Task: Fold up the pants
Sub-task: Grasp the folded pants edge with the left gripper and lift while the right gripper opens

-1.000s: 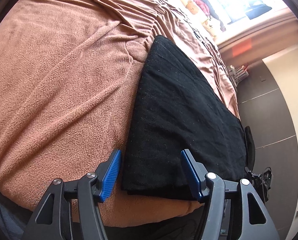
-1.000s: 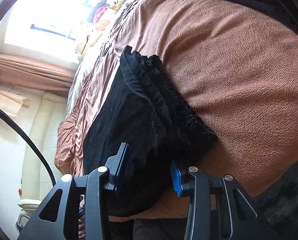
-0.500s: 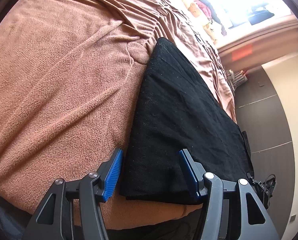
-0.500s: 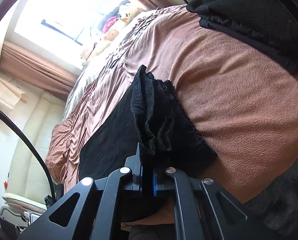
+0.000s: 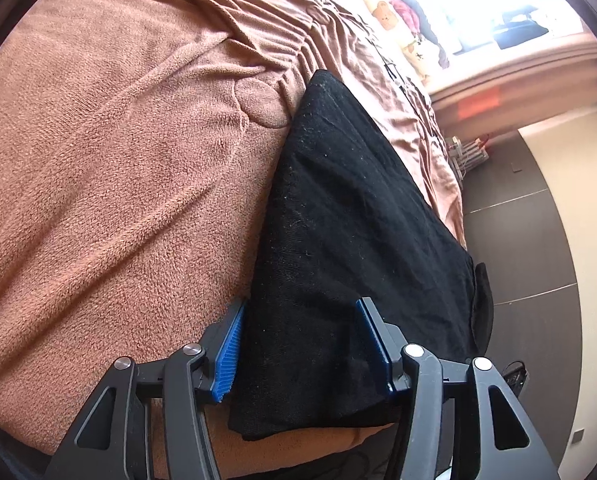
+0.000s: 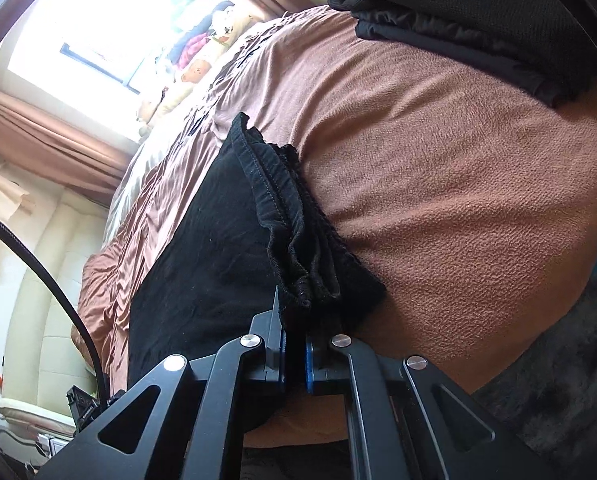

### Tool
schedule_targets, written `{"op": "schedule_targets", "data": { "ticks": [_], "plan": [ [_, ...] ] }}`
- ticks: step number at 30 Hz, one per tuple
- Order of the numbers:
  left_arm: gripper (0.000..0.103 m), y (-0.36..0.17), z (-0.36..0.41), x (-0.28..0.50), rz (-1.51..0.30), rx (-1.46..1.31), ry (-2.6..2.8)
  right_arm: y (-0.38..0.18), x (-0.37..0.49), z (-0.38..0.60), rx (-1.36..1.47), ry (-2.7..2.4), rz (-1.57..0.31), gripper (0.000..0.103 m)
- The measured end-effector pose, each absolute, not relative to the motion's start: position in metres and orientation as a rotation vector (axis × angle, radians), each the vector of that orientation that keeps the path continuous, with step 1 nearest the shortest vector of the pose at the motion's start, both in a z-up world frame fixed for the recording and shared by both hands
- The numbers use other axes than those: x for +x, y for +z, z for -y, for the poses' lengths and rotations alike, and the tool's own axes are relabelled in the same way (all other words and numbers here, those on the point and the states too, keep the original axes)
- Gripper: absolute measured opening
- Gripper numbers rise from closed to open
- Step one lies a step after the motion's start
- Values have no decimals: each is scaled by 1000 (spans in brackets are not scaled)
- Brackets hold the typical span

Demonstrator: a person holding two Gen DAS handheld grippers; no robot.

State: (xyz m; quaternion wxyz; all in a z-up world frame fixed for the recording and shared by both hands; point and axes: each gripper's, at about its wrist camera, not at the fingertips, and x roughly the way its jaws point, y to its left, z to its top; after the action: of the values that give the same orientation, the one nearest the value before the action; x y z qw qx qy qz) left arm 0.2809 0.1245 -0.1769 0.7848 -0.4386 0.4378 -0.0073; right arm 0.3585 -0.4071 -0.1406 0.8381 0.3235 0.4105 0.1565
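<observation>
On the bed (image 5: 98,184), over a brown fleece blanket (image 6: 458,184), black pants (image 5: 358,240) lie folded flat near the near edge. Left tool (image 5: 304,348): blue pads straddle the near corner of the pants, jaws closing, cloth between them but the pads not pressing on it; one pad sits at the pants' left edge beside bare blanket. Right tool (image 6: 295,354): clenched on the gathered waistband end of the pants (image 6: 298,264), the bunched hem rising out of the pinched pads. A second dark folded garment (image 6: 478,12) rests further up the bed, well apart from the pants. Stuffed toys (image 6: 202,52) line the bright window beyond. Dark floor (image 5: 538,240) shows past the bed's edge.
</observation>
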Motion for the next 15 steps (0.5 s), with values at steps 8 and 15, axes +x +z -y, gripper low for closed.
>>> {"op": "schedule_targets", "data": {
  "ticks": [8,15],
  "plan": [
    [21,-171,-131,272,-917,-959,-45,-125,350,403,603,329,-892,16],
    [22,-168,-132,277,-935,-947,-49,-126,334,401,613,385,-884,56]
  ]
}}
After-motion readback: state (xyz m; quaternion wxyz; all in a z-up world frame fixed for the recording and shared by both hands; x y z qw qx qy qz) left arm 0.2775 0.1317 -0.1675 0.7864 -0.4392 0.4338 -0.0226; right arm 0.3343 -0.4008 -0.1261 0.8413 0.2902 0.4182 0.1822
